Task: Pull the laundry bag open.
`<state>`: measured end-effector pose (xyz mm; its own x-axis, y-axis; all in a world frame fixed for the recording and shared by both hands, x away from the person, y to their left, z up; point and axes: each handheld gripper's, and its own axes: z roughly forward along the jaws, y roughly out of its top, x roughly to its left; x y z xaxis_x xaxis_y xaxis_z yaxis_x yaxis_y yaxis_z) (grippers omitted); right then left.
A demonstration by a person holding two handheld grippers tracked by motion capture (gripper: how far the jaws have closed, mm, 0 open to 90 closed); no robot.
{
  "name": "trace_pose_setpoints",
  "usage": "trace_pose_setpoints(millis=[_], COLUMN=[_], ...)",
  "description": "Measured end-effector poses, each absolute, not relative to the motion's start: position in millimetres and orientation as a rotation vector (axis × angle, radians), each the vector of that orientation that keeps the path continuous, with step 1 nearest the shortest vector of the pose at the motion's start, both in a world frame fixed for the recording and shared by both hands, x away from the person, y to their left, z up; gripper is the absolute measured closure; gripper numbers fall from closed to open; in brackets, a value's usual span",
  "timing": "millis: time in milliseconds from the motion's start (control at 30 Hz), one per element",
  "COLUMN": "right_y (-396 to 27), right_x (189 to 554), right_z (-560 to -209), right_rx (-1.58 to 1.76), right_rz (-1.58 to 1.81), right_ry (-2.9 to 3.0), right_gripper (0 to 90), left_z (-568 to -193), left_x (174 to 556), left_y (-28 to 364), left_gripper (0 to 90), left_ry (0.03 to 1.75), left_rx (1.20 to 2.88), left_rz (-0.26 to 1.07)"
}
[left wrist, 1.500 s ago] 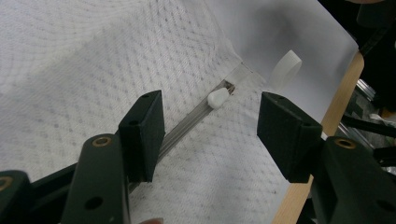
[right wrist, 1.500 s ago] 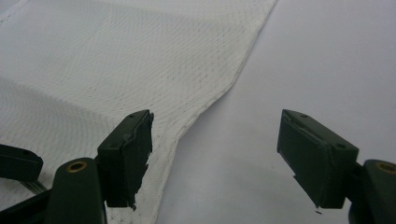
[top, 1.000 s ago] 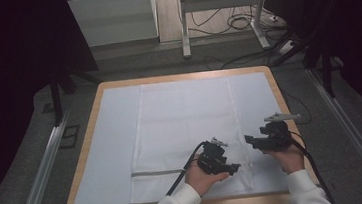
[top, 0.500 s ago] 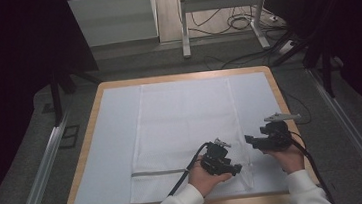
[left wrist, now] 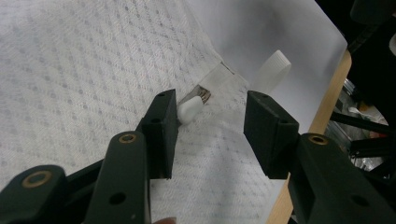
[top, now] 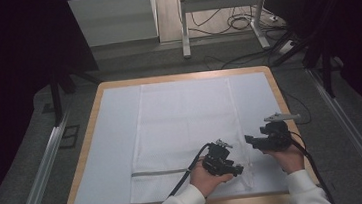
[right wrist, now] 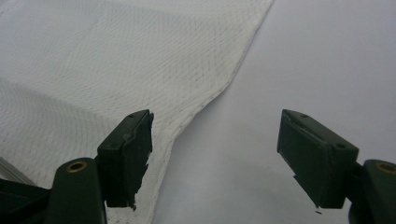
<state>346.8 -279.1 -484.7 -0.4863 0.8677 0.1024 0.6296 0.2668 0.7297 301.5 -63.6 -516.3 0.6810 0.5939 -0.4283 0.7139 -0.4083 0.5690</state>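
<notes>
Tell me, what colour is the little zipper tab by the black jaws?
White. The zipper tab on the white mesh bag shows best in the left gripper view.

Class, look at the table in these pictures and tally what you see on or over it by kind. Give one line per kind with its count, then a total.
Tongs held by hand: 2, the left tongs and the right tongs
White mesh bag: 1
White zipper pull: 1
White loop tab: 1
Pale sheet covering the table: 1
Total: 6

Grey floor (top: 32,146), metal stand (top: 220,13) and loose cables (top: 242,23) beyond the wooden table (top: 90,116).
</notes>
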Motion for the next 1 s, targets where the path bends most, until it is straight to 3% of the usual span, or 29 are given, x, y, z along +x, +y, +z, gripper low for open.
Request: trace_pose_setpoints(millis=[300, 1000], right_y=[-278.7, -279.8], right_x=[346.4, 346.2], right_z=[-484.5, -483.2], right_rx=[1.367, 1.369], right_rz=[1.056, 1.064], right_ry=[2.227, 2.221], right_gripper=[25.9, 25.9], left_z=[-520.0, -525.3], left_x=[302.3, 305.6], left_y=[-68.6, -70.0], left_gripper=[58.1, 83.9], left_ry=[1.007, 1.008], left_rx=[2.134, 2.125], left_rz=[-0.212, -0.175])
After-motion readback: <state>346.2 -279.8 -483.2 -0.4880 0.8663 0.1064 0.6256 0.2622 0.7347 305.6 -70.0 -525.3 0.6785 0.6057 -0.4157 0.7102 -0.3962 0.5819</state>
